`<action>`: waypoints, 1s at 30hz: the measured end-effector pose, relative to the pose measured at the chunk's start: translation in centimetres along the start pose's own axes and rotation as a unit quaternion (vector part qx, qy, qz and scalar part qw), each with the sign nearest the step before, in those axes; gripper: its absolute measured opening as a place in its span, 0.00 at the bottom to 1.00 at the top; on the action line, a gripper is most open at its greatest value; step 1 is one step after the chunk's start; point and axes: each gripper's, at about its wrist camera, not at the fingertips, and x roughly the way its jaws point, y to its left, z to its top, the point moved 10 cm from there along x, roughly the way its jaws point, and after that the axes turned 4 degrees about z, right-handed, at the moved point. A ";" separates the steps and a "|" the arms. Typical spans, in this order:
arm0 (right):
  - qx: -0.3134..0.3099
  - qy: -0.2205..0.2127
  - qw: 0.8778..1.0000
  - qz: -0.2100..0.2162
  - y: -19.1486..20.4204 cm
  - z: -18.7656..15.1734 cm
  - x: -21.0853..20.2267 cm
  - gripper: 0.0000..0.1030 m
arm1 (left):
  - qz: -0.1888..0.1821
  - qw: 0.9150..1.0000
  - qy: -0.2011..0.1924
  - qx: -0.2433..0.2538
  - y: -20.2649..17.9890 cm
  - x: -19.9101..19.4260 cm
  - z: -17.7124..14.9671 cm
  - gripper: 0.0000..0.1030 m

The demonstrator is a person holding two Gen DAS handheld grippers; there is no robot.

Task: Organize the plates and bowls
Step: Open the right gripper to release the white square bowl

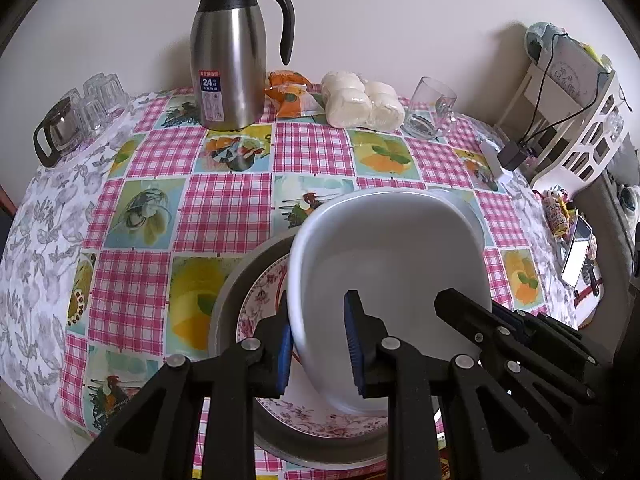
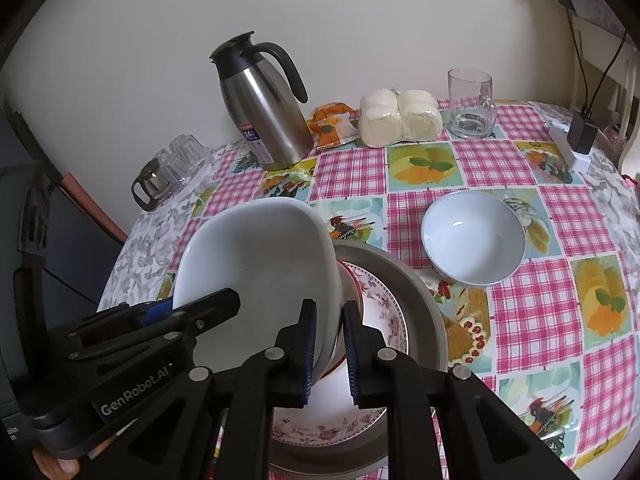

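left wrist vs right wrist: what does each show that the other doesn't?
Left wrist only: white rack and phone at the table's right edge.
Right wrist only: the small white bowl in full, standing apart on the tablecloth.
Both: the square white dish clamped on opposite rims by the left hand-held gripper and right hand-held gripper, above the floral plate, plus the steel thermos.

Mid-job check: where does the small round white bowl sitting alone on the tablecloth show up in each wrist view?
Left wrist: only a sliver of the small round white bowl peeks out behind the far rim of the big white dish, right of centre.
Right wrist: in full view, right of centre, beside the grey pan.
Shared landmark: the steel thermos jug, at the back of the table in both views.
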 end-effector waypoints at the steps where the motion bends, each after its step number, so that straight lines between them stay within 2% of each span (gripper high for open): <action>1: 0.001 0.002 1.000 0.000 -0.1 0.0 0.1 0.16 | -0.001 1.000 0.003 0.000 0.0 0.1 0.0 0.23; 30: 0.009 0.033 0.999 -0.006 -0.7 -0.8 2.7 0.16 | 0.011 0.999 0.039 -0.012 0.9 2.2 -0.7 0.23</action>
